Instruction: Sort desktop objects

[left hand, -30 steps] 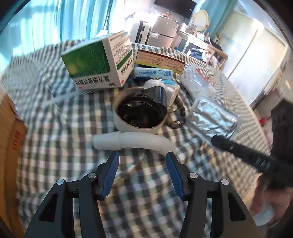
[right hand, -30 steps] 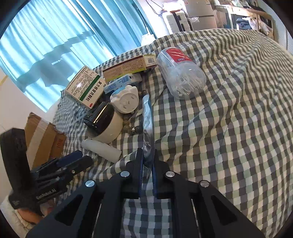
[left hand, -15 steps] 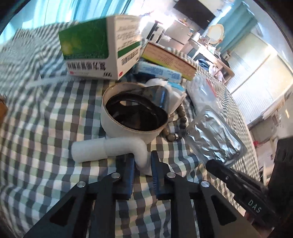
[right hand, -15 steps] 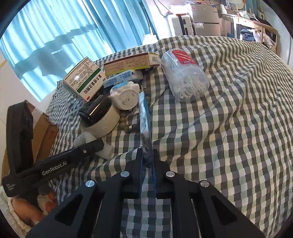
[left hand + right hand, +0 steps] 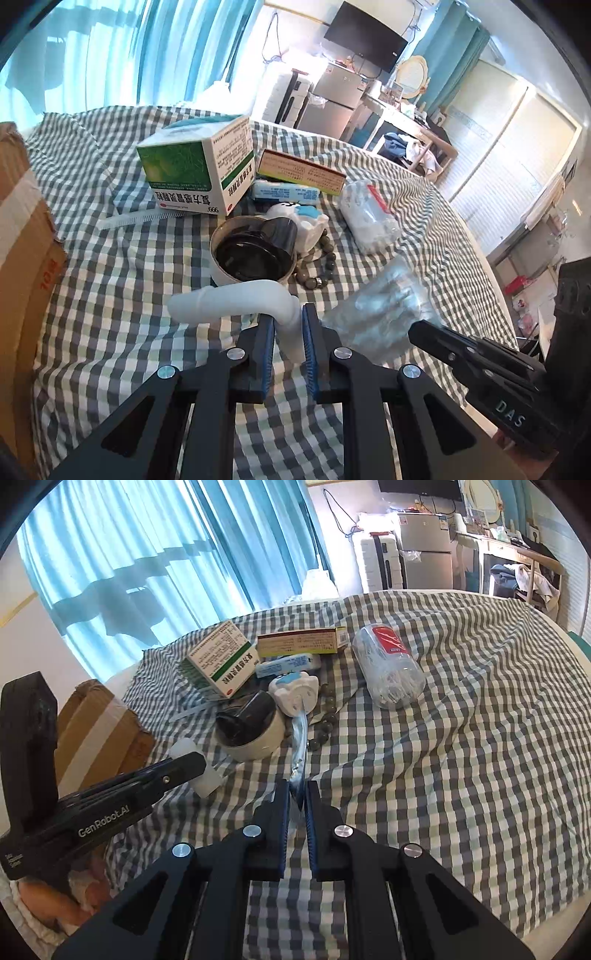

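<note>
My left gripper [image 5: 288,319] is shut on a white bent plastic pipe [image 5: 229,301] and holds it above the checked cloth. My right gripper [image 5: 297,794] is shut on a silver foil packet [image 5: 299,746], seen edge-on; the packet also shows blurred in the left wrist view [image 5: 380,314]. Behind lie a white bowl holding a black jar [image 5: 253,254], a green-and-white medicine box [image 5: 195,170], a brown-and-yellow flat box [image 5: 301,171], a blue-and-white tube [image 5: 284,192], a white-and-blue plug toy [image 5: 304,223], a bead bracelet [image 5: 321,266] and a clear jar of cotton swabs [image 5: 388,670].
A cardboard box [image 5: 22,251] stands at the left edge of the cloth-covered table [image 5: 461,757]. A clear plastic comb [image 5: 136,219] lies in front of the medicine box. A fridge, desk and curtains are in the background.
My left gripper closed on the white pipe and lifted it off the cloth. My right gripper raised the foil packet, staying shut on it.
</note>
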A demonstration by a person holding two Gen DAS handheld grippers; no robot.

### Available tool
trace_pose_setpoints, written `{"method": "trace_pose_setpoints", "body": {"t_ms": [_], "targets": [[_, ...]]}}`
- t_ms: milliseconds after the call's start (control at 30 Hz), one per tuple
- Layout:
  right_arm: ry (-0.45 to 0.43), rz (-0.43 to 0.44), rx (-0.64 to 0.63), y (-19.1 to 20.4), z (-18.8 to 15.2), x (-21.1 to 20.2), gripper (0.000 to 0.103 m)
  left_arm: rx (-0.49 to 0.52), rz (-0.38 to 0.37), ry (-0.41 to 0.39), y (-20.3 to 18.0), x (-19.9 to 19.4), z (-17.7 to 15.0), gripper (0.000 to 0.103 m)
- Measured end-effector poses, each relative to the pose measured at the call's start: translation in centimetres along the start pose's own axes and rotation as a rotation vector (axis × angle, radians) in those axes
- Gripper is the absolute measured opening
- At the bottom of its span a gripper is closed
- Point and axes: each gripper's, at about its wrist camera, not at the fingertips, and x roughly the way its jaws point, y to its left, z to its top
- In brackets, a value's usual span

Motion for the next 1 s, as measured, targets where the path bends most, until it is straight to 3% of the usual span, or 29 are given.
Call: {"method": "trace_pose_setpoints", "body": {"t_ms": [200, 433, 467, 500, 533, 567, 600, 700, 867, 933, 1000], "targets": [[-0.006, 0.024, -0.027, 1.0, -0.6, -2.4, 0.007, 0.004, -0.024, -0.016, -0.8, -2.5, -0.5, 0.015], [0.073, -0.010, 0.015, 0.3, -2.6, -0.3, 0.011, -0.005, -0.015, 0.004, -0.2, -2.9, -2.1, 0.015], [0.081, -0.003, 0.032, -0.1, -2.6, -0.2, 0.024, -0.012, -0.017, 0.013, 0.0, -2.7, -2.4, 0.015], [0.076, 0.005, 0.059, -0.7, -2.6, -0.3, 0.045, -0.016, -0.014, 0.020, 0.2, -2.4, -2.6, 0.015], [0.048, -0.009, 0.093, -1.5, -2.4, -0.6, 0.056, -0.019, -0.013, 0.026, 0.4, -2.2, -2.7, 0.015], [0.025, -0.031, 0.114, -2.1, -2.2, -0.9, 0.077, -0.022, -0.015, 0.031, 0.4, -1.9, -2.8, 0.015], [0.012, -0.052, 0.131, -2.9, -1.9, -1.0, 0.089, -0.024, -0.014, 0.039, 0.5, -1.4, -2.9, 0.015], [0.032, -0.114, 0.146, -5.0, -1.6, 0.3, 0.089, -0.032, -0.017, 0.049, 0.8, -0.2, -2.9, 0.015], [0.167, -0.074, 0.224, -6.7, -2.3, 4.9, 0.089, -0.034, -0.020, 0.070, 0.9, 1.2, -3.1, 0.015], [0.180, -0.078, 0.165, -5.6, -2.2, 6.1, 0.100, -0.042, -0.021, 0.080, 1.3, 1.7, -3.1, 0.015], [0.198, -0.118, 0.079, -4.2, -2.2, 7.2, 0.103, -0.047, -0.020, 0.082, 1.4, 1.9, -3.1, 0.015]]}}
